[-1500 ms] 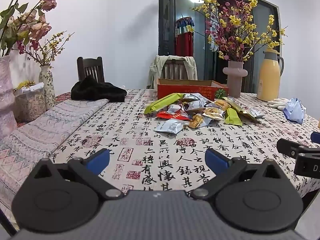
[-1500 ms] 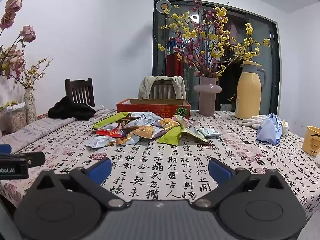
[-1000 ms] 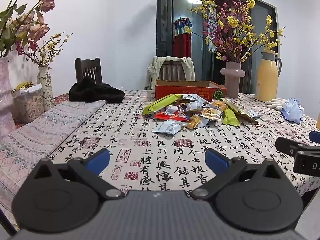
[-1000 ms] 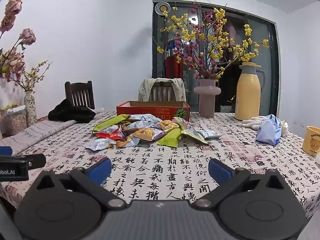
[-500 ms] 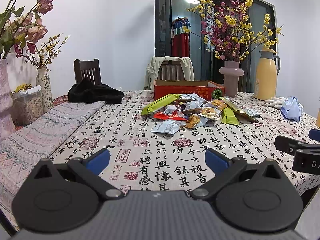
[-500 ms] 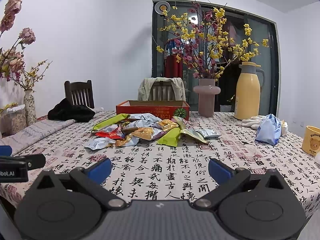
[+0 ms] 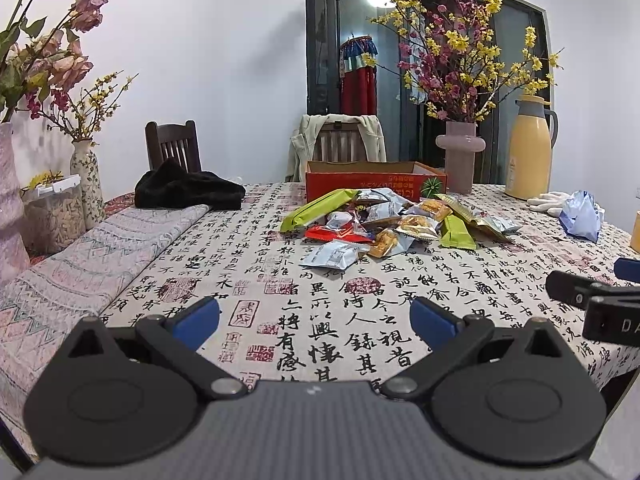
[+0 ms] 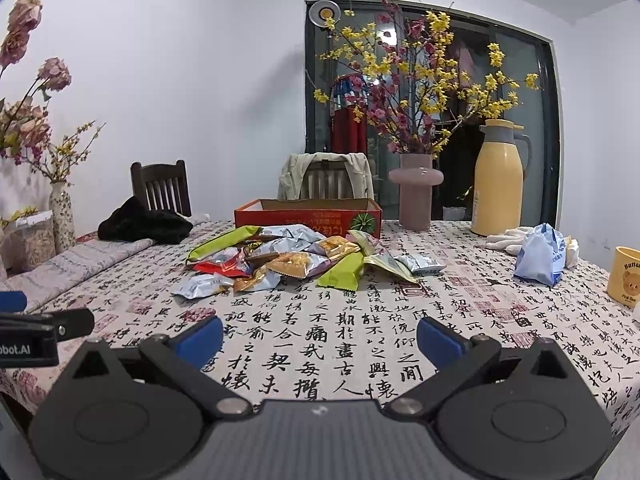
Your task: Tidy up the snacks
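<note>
A pile of wrapped snacks (image 7: 384, 222) lies mid-table on the calligraphy tablecloth; it also shows in the right wrist view (image 8: 296, 260). Behind it stands an open red cardboard box (image 7: 374, 182), seen too in the right wrist view (image 8: 308, 216). My left gripper (image 7: 316, 320) is open and empty, low over the table's near edge, well short of the pile. My right gripper (image 8: 320, 336) is open and empty, also near the front edge. Each gripper shows at the side of the other's view.
A pink vase of flowers (image 8: 416, 196), a yellow thermos (image 8: 498, 180), white gloves and a blue bag (image 8: 540, 256) stand at the back right. A yellow mug (image 8: 624, 280) is far right. Black cloth (image 7: 188, 192), a folded runner (image 7: 96, 248) and vases (image 7: 86, 184) are left.
Both views have shifted only slightly; the scene sits a little differently in frame. The snacks and both grippers' jaws have not changed.
</note>
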The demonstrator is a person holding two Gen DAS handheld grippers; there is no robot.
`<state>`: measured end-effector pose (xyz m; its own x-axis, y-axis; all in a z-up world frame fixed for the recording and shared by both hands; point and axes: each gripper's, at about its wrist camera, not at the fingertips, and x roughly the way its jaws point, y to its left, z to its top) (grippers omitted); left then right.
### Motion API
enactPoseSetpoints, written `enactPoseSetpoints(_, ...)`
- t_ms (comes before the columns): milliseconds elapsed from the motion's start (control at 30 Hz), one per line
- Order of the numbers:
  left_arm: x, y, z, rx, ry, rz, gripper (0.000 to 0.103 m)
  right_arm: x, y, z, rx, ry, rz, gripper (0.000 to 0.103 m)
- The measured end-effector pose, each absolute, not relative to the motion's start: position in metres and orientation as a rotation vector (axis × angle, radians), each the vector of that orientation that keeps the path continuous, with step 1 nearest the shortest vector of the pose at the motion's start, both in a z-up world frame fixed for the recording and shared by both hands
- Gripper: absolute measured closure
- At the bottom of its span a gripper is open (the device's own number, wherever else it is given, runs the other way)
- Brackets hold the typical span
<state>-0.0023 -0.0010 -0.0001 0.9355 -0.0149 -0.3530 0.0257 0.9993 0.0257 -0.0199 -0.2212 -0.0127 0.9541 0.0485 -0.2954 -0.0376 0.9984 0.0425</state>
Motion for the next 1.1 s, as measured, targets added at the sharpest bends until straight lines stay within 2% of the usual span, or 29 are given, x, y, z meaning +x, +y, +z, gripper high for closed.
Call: enactPoseSetpoints(1100,-0.0013,0.0006,-0.0006,0.016,0.364,-0.026,0.0,-0.0196,-0.2178,-0.0131,0.015,0.304,0.063,0.0)
